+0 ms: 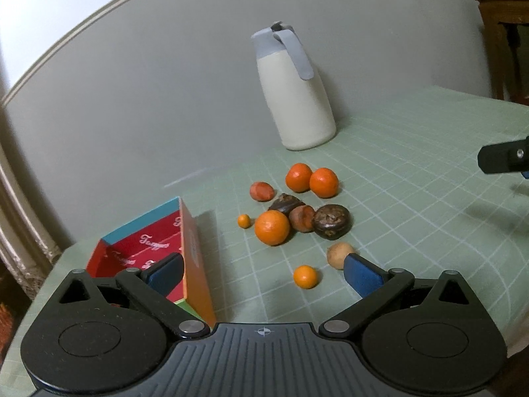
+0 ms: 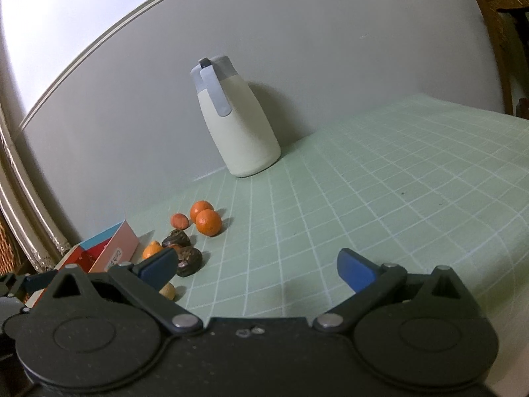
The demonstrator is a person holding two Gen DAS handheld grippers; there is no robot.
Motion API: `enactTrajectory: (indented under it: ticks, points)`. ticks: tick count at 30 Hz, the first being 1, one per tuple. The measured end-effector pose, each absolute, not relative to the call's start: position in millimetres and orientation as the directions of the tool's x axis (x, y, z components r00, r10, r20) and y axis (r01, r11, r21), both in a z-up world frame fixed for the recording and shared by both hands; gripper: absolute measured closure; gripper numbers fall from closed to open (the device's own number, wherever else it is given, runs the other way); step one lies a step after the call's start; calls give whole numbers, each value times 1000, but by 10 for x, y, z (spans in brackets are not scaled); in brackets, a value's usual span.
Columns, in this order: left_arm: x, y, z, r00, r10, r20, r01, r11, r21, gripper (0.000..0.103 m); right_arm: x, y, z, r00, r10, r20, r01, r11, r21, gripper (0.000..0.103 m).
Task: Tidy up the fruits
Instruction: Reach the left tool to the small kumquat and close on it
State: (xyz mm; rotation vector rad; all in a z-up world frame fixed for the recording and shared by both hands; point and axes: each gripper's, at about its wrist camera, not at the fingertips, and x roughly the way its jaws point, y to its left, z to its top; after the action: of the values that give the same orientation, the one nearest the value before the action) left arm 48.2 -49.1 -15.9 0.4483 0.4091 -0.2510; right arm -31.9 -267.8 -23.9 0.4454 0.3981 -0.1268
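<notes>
Small orange [image 1: 305, 277] lies between left gripper [image 1: 264, 273] fingers.

Soft, dim indoor light cast faint shadows right of the jug [image 1: 294, 99]; fisheye curved the edges, slightly blurred throughout.

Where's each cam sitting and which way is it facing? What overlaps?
Left wrist: on the left gripper, low over the table, facing the wall; fruit pile ahead, red box at left; its open fingers show, right gripper's tip at right edge.
Right wrist: on the right gripper, further right, facing the wall; mostly bare tablecloth; open fingers show.
Shared: white jug, oranges, box.
</notes>
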Motion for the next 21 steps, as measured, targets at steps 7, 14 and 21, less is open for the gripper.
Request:
enactTrajectory:
  ticks: [7, 14, 21]
  points:
    - [664, -544, -259, 843, -184, -505, 391, 855, 340, 26, -296, -2734, -238, 908, -71, -412, 243, 892, 380, 0]
    - [858, -576, -350, 799, -214, -562, 426, 861, 279, 42, -267, -2762, -249, 907, -69, -415, 245, 888, 390, 0]
    - [983, -528, -446, 768, -223, -600, 420, 883, 209, 60, -223, -2739, -249, 909, -48, -414, 228, 890, 396, 0]
